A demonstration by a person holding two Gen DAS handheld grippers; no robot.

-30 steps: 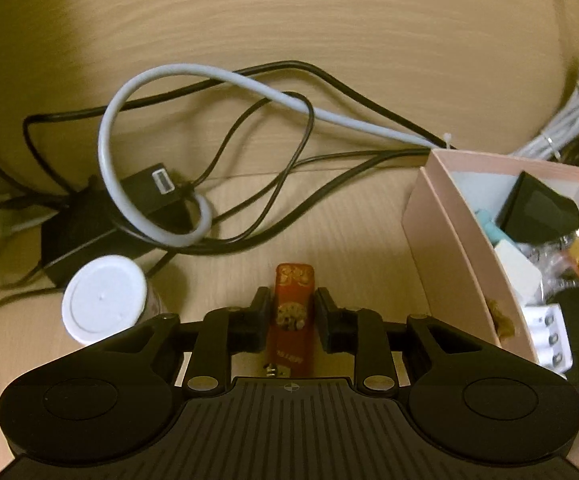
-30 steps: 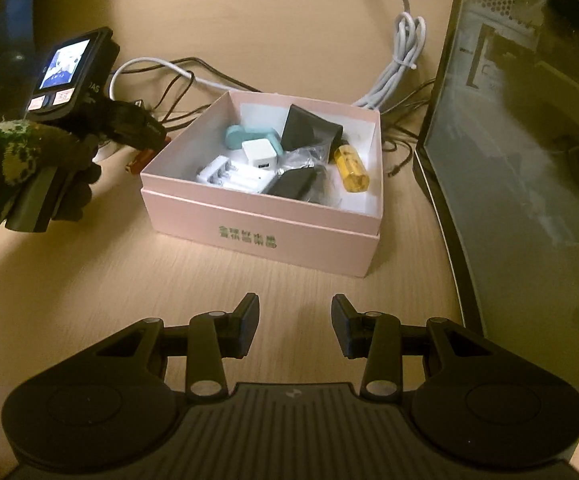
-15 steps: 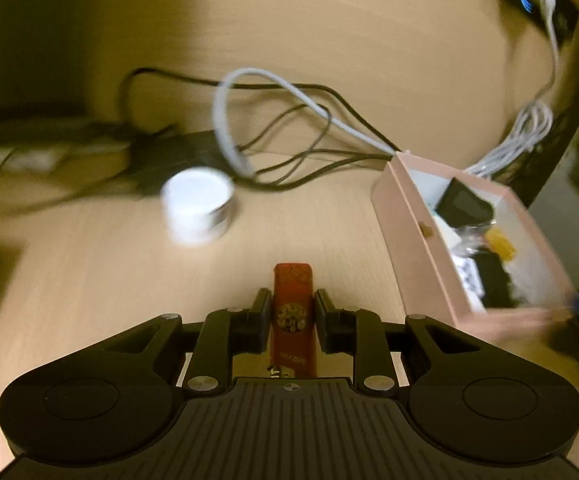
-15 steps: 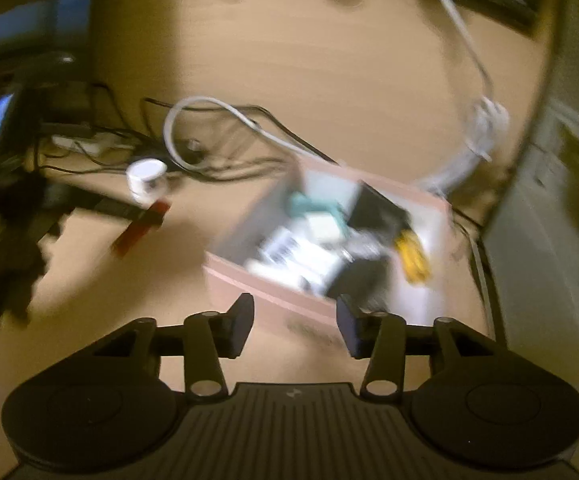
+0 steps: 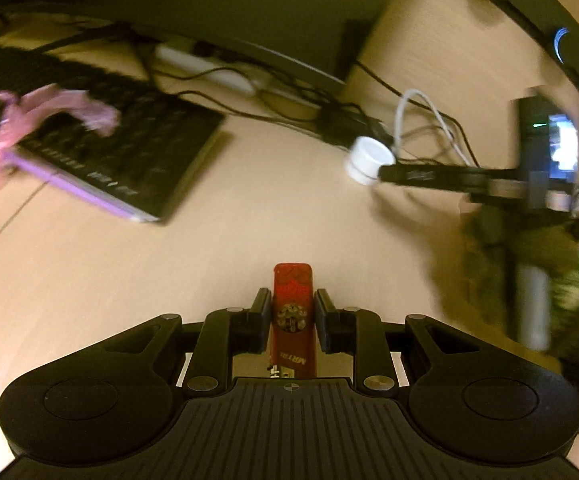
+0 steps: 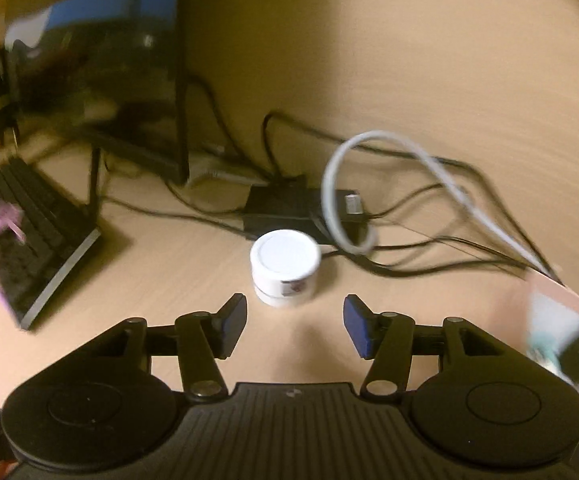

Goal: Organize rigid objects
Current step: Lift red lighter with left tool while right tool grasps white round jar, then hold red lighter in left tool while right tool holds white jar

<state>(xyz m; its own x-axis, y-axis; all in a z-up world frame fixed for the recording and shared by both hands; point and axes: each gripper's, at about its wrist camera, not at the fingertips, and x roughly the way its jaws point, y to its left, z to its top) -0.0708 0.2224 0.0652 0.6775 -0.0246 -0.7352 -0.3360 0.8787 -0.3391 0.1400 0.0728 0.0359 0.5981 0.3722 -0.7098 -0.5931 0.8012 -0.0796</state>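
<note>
**Left gripper clamped on red lighter; right gripper spread before white jar**

Wooden desk carried a black keyboard at 10 o'clock. Right gripper, jaws apart, had the white jar just ahead at 12 o'clock, not touching. Left gripper was clamped on the red lighter, which projected toward 12 o'clock.
</note>
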